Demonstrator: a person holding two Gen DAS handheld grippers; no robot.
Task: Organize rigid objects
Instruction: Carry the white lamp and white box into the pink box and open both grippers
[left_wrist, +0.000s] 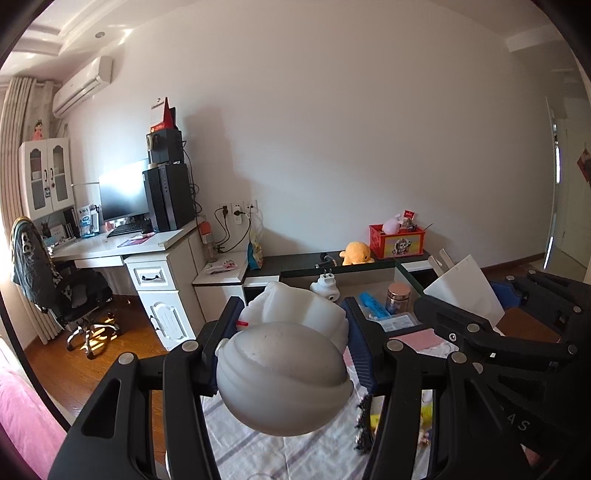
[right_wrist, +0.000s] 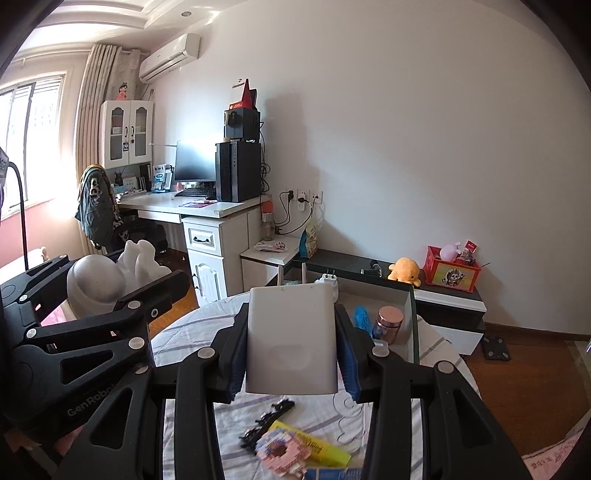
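My left gripper (left_wrist: 293, 314) is shut on a white plastic figure (left_wrist: 284, 365) with a round head, held above the cloth-covered table (left_wrist: 288, 454). The figure also shows in the right wrist view (right_wrist: 110, 280). My right gripper (right_wrist: 291, 314) is shut on a white flat charger (right_wrist: 291, 339) with two prongs pointing away. The charger also shows in the left wrist view (left_wrist: 465, 291). A grey open box (right_wrist: 410, 325) lies ahead of both grippers; it holds a white plug adapter (right_wrist: 328, 282), a blue item (right_wrist: 364, 319) and a copper-lidded jar (right_wrist: 388, 325).
On the table below my right gripper lie a yellow highlighter (right_wrist: 325, 448), a pink block piece (right_wrist: 280, 454) and a black comb-like piece (right_wrist: 266, 417). A low black cabinet (right_wrist: 347, 260) behind carries a yellow plush (right_wrist: 404, 271) and a red box (right_wrist: 452, 271). A desk stands at left.
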